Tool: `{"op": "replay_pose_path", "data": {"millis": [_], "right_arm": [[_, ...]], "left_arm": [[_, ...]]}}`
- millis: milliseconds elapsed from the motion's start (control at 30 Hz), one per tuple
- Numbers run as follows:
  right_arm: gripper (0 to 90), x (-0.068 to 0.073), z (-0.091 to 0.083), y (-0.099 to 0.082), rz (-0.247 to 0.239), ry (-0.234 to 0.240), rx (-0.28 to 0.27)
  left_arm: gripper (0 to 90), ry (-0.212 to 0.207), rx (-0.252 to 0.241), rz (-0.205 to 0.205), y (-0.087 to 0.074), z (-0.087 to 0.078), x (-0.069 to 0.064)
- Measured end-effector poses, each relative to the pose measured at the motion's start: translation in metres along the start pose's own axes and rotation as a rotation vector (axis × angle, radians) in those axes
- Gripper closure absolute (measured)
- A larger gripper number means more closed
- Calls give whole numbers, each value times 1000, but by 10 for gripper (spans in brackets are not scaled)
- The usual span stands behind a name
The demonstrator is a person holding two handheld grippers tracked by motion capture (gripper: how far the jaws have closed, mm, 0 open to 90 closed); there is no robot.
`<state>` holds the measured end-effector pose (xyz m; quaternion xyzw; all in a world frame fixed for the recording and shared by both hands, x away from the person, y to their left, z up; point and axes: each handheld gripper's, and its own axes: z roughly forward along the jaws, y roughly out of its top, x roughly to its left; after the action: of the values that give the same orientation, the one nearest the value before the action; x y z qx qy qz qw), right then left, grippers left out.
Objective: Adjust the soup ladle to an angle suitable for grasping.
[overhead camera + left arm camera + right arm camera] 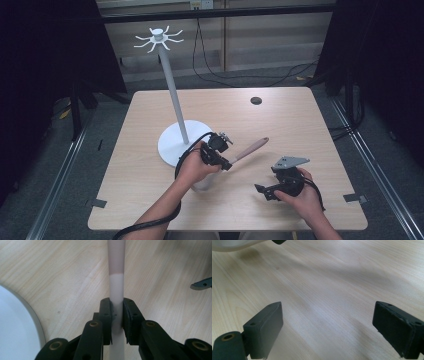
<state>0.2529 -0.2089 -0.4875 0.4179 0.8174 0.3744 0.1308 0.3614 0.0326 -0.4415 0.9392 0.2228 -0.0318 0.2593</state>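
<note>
The utensil (245, 151) sits clamped in my left gripper (226, 162), whose pads press on the pale part of its handle (116, 290). Its long axis runs from my gripper up and to the right in the high view, with the pinkish-brown end (257, 144) pointing away from me toward the far right of the bench (300, 125); what hangs below my hand I cannot make out. It is lifted just above the light wood, close beside the round white base (172, 142) of the hook stand (170, 80). My right gripper (264, 191) hovers nearby to the right, jaws spread wide with nothing between them. Beyond the bench lie grey floor, cables and dark curtains.
</note>
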Motion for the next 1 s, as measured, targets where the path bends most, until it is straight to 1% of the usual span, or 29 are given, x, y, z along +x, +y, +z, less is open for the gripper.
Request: {"op": "replay_pose_path", "data": {"millis": [67, 200, 267, 300, 333, 367, 400, 467, 500, 533, 567, 600, 767, 800, 833, 867, 900, 933, 967, 1000], "right_arm": [[93, 0, 0, 0, 0, 0, 0], [93, 0, 1, 0, -5, 3, -2], [93, 0, 0, 0, 0, -3, -1], [93, 0, 0, 0, 2, -1, -1], [93, -1, 0, 0, -1, -3, -4], [93, -1, 0, 0, 0, -1, -6], [93, -1, 0, 0, 1, -6, -8], [93, -1, 0, 1, 8, -4, -14], [93, -1, 0, 1, 10, -3, -18], [93, -1, -1, 2, 11, -5, -20], [93, 0, -1, 3, 13, -9, -25], [93, 0, -1, 3, 14, -7, -31], [95, 0, -4, 10, 54, 1, -76], [96, 0, -5, 11, 61, -4, -85], [101, 0, -6, 14, 62, -12, -95], [104, 1, -7, 16, 63, -10, -106], [106, 1, -8, 19, 68, -11, -115], [107, 2, -9, 22, 70, -11, -126], [109, 3, -11, 24, 72, -9, -139], [112, 3, -12, 27, 72, -8, -151]], "left_arm": [[788, -4, -6, -5, 0, 0, 0], [787, -2, -6, 9, 1, 0, 0], [788, 10, -24, 7, 1, -1, -2], [788, 12, -22, 14, 1, -3, -2], [788, 7, -38, 4, 1, -4, -2], [788, 12, -48, 5, 2, -5, -2], [788, 16, -47, 10, 2, -7, -2], [788, 20, -76, -5, 1, -9, -4], [788, 21, -82, 4, 1, -10, -3], [788, 21, -100, 1, 1, -11, -4], [788, 28, -103, 10, 0, -12, -5], [788, 28, -122, 2, 0, -13, -6], [788, 34, -176, 5, -4, -21, -8], [788, 38, -194, -7, -4, -22, -10], [788, 37, -202, -7, -5, -23, -11], [788, 45, -213, 4, -5, -25, -11], [788, 52, -224, 2, -5, -27, -13], [788, 48, -233, -3, -5, -29, -14], [787, 54, -252, -7, -6, -31, -15], [788, 57, -260, 0, -6, -33, -15]]}}
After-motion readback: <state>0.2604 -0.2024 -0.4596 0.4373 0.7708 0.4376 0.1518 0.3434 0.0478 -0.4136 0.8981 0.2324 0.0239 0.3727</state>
